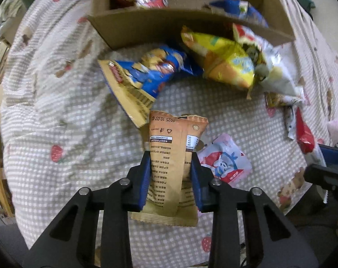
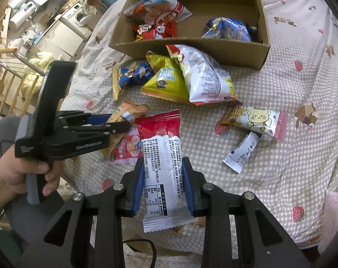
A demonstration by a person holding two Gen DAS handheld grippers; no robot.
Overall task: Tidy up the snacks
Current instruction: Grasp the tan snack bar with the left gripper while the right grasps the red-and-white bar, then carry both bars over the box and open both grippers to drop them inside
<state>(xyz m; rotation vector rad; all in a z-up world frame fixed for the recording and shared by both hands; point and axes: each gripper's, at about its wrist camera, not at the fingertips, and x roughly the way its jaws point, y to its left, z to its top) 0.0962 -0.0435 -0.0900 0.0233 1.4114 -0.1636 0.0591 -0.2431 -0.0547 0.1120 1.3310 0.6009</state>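
Gripping a red-and-white snack packet (image 2: pixel 162 156) between its blue pads, the right gripper (image 2: pixel 163 163) holds the wrapper by its long sides above a checked, strawberry-print tablecloth (image 2: pixel 280 156). To its left, a person's hand (image 2: pixel 17 176) holds the left gripper (image 1: pixel 170 156), whose pads press a tan packet (image 1: pixel 173 156) with its printed back showing; no earlier view shows how that grip came about.

Just beside the tan packet lies a pink pouch (image 1: pixel 224 158) showing a cartoon figure. Farther right on the cloth, a pale wrapper printed with a yellow bear (image 2: pixel 258 120) lies across a slim white sachet (image 2: pixel 242 149).

Beyond these, three larger bags crowd together on the cloth: a blue bag (image 1: pixel 146 73) at the left, a yellow bag (image 1: pixel 224 60) in the middle, and a silver-white bag (image 2: pixel 204 76) overlapping the yellow one, its top leaning against the near wall of a cardboard box (image 2: pixel 213 51).

Inside the box, red-and-white packets (image 2: pixel 160 20) are heaped in the left part and a blue packet (image 2: pixel 229 30) lies toward the right corner. Past the table's far edge, the right wrist view shows white appliances and a wooden railing, too distorted to make out further.
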